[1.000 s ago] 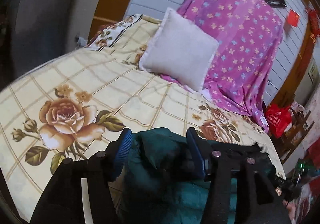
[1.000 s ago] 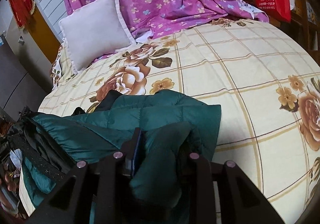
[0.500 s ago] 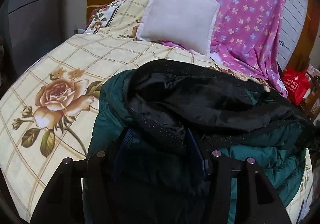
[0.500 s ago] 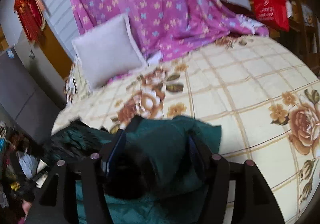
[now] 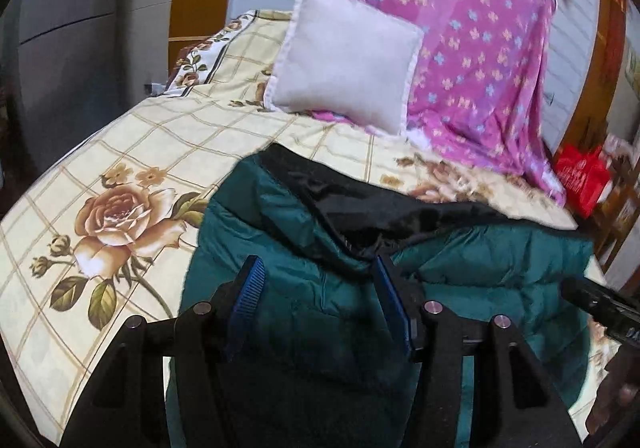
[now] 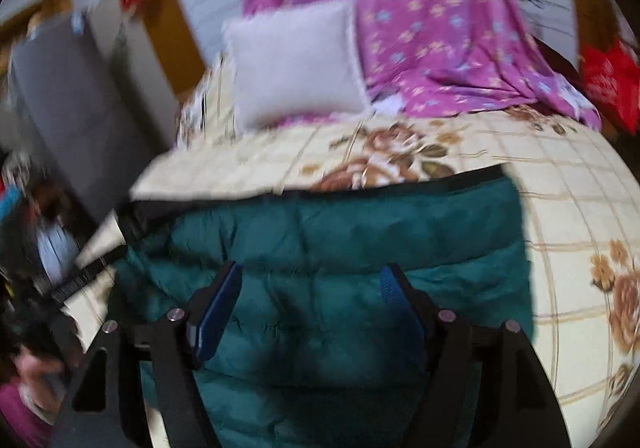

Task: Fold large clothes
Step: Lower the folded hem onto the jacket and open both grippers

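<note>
Jacket [image 6: 360, 248] unlabelled; left tool [image 5: 320, 300] clamps it; right tool [image 6: 310, 296] just widened, released.

Left gripper [image 5: 318, 304]: black angular frame, two blue ribbed pads [image 5: 249, 290], round silver screws on each finger base. Right gripper [image 6: 308, 302]: same black build, blue pads [image 6: 218, 308], silver screws, blurred. A pink sleeve [image 6: 16, 414] shows at the lower left.

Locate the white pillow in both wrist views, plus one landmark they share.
Left wrist: white pillow sits upper centre, leaning on the purple floral cloth.
Right wrist: white pillow sits upper centre-left, blurred, left of the same cloth.
Shared landmark: the teal jacket on the bedspread, at bottom centre.
</note>
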A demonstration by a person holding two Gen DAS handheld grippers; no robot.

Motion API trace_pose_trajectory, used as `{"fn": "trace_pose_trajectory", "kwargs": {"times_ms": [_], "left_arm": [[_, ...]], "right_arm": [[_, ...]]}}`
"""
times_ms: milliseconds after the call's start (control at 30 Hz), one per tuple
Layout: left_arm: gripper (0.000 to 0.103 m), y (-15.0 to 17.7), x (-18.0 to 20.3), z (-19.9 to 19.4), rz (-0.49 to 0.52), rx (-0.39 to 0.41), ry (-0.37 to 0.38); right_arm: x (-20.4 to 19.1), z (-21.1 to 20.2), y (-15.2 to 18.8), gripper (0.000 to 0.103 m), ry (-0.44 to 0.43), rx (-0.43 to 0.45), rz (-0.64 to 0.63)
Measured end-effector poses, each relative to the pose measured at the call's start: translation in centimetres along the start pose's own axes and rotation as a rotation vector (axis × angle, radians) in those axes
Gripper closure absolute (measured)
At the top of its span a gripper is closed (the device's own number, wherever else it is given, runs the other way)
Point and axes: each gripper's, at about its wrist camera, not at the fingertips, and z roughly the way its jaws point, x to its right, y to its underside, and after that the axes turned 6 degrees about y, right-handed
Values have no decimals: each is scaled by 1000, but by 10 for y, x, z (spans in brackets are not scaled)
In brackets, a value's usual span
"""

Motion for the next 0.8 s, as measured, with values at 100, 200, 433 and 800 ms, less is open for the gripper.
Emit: {"fn": "trace_pose_trajectory", "kwargs": {"times_ms": [100, 200, 433, 800], "left_arm": [[66, 2, -1, 29, 7, -61, -32], [65, 1, -7, 44, -15, -73, -35], [62, -5, -9, 62, -6, -89, -39], [62, -20, -12, 54, -2, -70, -70]], "right_arm": [[-15, 26, -4, 28, 73, -11, -62], [-12, 55, -12, 28, 159, -31, -63], [12, 111, -9, 27, 169, -123, 37], [24, 44, -16, 27, 228, -23, -58]]}}
